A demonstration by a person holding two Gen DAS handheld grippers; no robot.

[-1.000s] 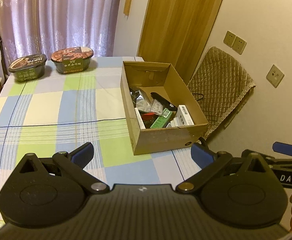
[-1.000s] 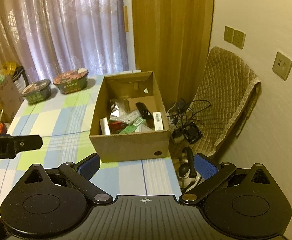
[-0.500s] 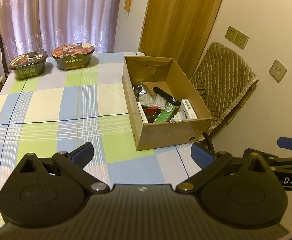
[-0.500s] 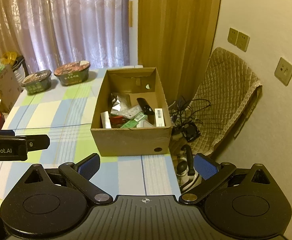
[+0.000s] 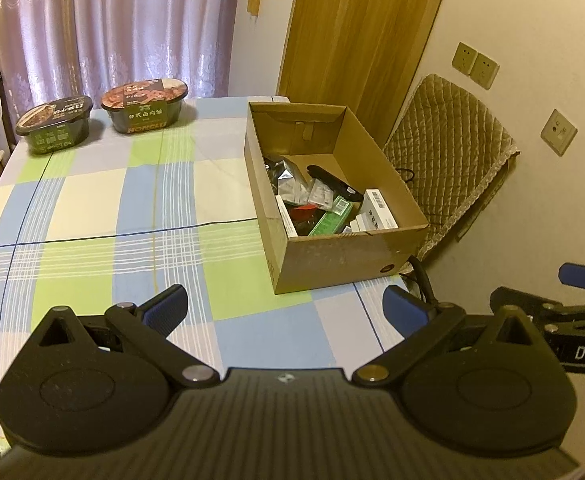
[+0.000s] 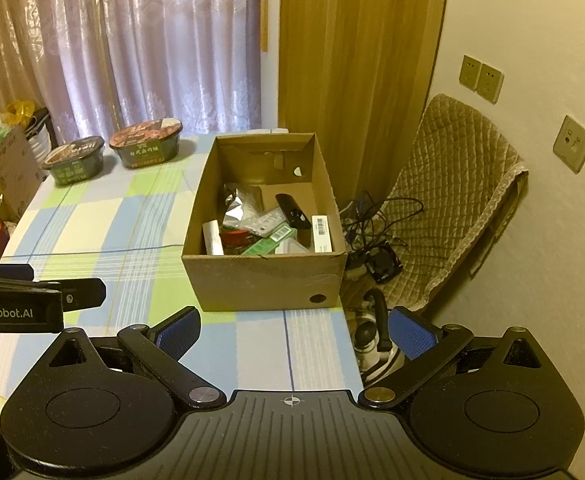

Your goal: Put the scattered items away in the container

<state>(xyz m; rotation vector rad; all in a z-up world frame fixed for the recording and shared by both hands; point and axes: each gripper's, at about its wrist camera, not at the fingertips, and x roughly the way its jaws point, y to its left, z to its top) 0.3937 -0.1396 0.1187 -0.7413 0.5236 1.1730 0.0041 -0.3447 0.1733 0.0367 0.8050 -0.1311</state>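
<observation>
Tidying near its end, by the look of it. Left gripper [image 5: 284, 304] and right gripper [image 6: 294, 330]: jaws wide, holding nothing. One cardboard box [image 5: 344, 256], right of centre, holding several small items. Two noodle bowls [image 5: 144, 106] [image 5: 54, 124] upper left, perhaps next: long reach, wide grasp.

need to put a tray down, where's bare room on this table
The checked tablecloth is bare from the two noodle bowls at the far edge down to the left gripper, left of the cardboard box. A narrower bare strip lies between the box front and the right gripper. The box interior is crowded, and it sits at the table's right edge.
</observation>
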